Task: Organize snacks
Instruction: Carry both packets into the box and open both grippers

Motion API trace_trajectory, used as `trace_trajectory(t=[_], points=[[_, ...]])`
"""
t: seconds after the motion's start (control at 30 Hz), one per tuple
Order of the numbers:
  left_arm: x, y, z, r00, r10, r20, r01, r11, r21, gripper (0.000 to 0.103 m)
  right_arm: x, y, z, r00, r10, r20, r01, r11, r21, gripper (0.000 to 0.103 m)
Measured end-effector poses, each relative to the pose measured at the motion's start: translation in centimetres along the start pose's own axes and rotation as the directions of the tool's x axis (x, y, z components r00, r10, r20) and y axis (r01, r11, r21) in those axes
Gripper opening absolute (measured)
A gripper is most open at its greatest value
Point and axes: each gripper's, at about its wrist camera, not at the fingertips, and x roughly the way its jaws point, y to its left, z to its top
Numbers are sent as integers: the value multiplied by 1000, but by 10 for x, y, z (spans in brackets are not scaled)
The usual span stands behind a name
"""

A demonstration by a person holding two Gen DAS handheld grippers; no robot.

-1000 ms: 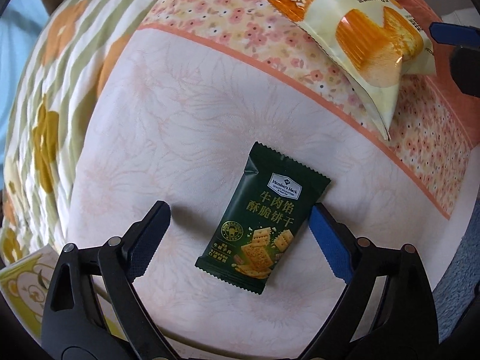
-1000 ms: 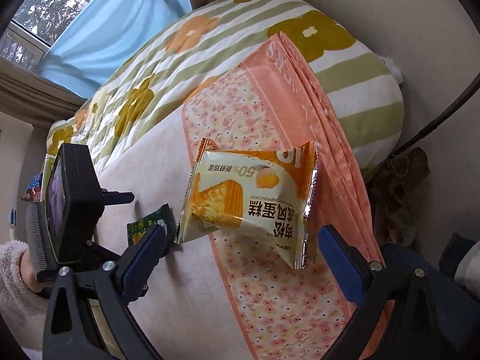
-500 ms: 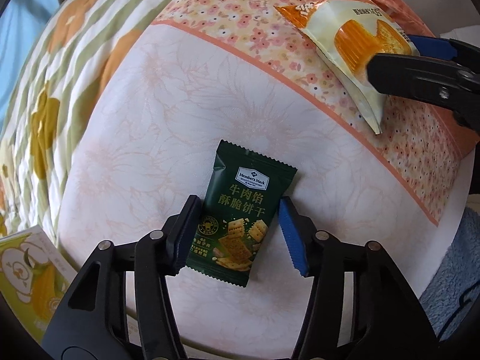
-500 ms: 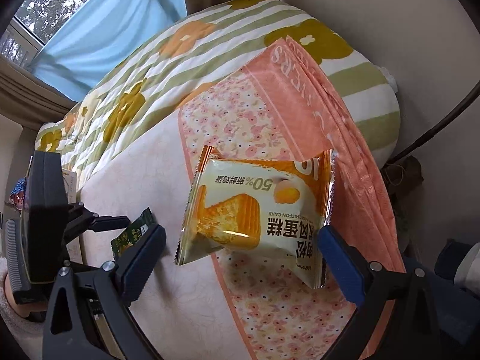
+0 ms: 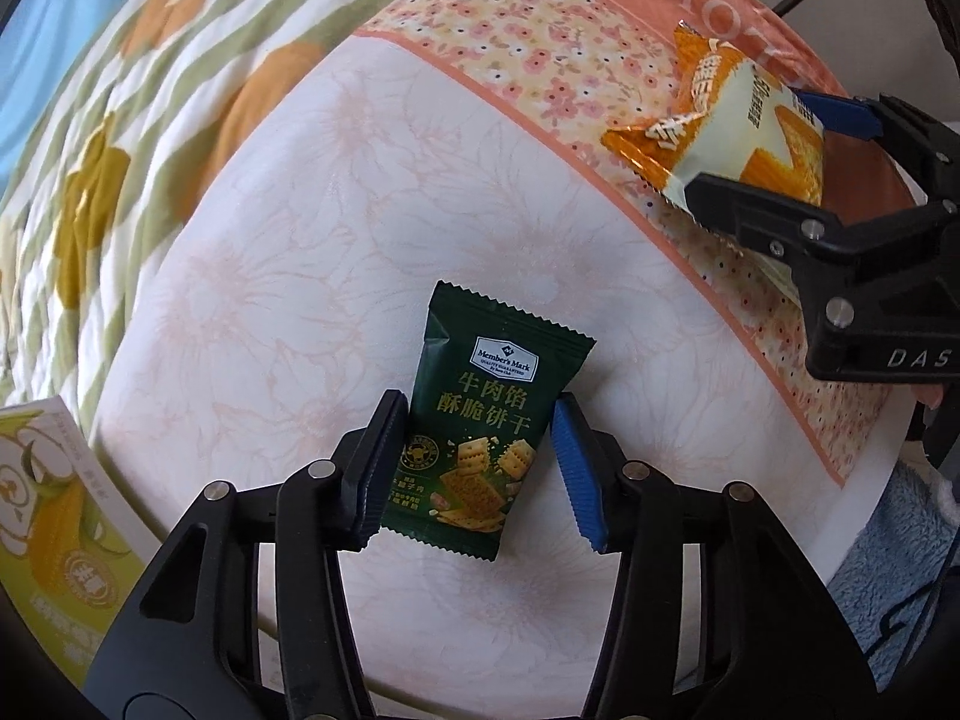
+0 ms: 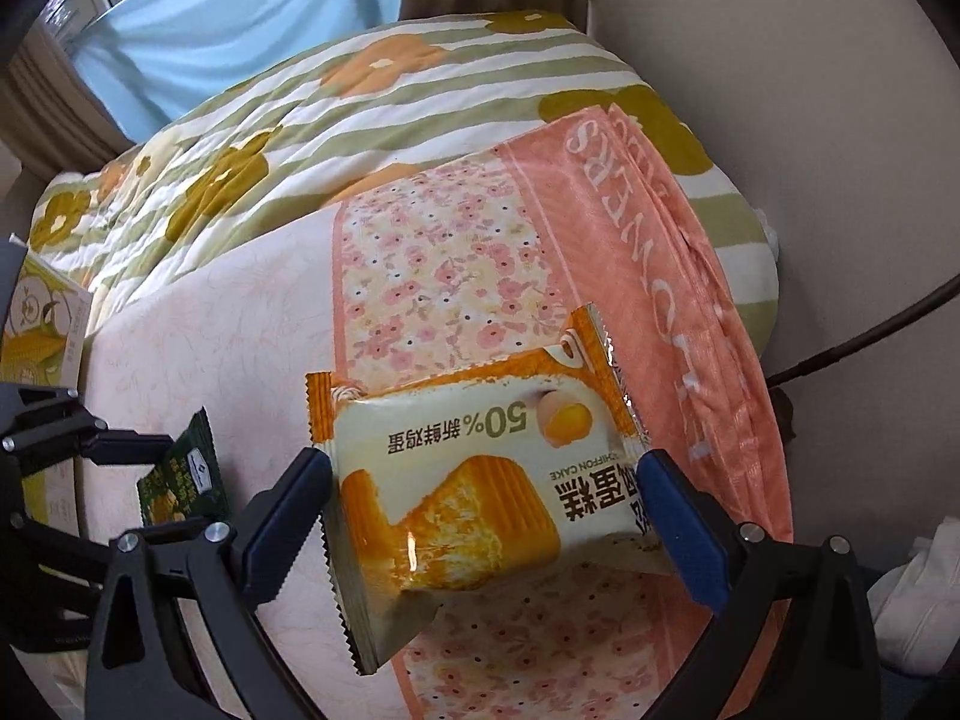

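A dark green cracker packet [image 5: 498,360] lies on the pale flowered cloth [image 5: 336,228]. My left gripper [image 5: 477,408] points straight down at it, shut, with one pad on each long side of its lower half. A cream and orange chiffon cake packet [image 6: 468,480] sits over the pink floral border, its near corner tipped up. My right gripper [image 6: 485,468] has a pad against each side of it. In the left wrist view that packet [image 5: 738,108] shows at the upper right, between the right gripper's fingers [image 5: 720,198]. The green packet [image 6: 186,474] shows at the left of the right wrist view.
A yellow-green box with a corn picture [image 5: 48,510] stands at the cloth's left edge. A striped quilt with orange and olive flowers [image 5: 150,90] lies behind. The salmon towel border [image 6: 672,276] runs along the right, by the wall. Blue fleece [image 5: 888,570] lies at the lower right.
My left gripper's jaws have come together from wide apart onto the green packet. The right gripper has dropped over the cake packet, which now sits between its pads with its near corner tilted up.
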Motion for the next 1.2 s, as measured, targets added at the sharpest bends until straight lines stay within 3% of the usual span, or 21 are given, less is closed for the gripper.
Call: trace_trajectory(t=[0.23,0.4,0.47,0.83,1.03,1.2], points=[[-2,9,0,1000,-17,22,18,998,-66,46,11,10,0,1000,-11,-22,8,989,-145,102],[-8,16,1,999,-13,47,18,995,-94,45,2,-1,1,999,28,-26,-32,990,-134,79],[-12,17,1,998,-14,56,20,994,-109,44,-3,-3,-2,999,41,-22,-44,992,-121,77],[-59,19,-4,988,-22,151,52,979,-199,44,-48,2,6,993,109,43,-102,985,-138,76],[-115,16,-18,967,25,254,45,963,-265,44,-96,11,24,979,165,124,-135,967,-218,76],[-169,21,-48,937,98,335,33,930,-365,44,-137,32,38,956,241,167,-176,928,-330,76]])
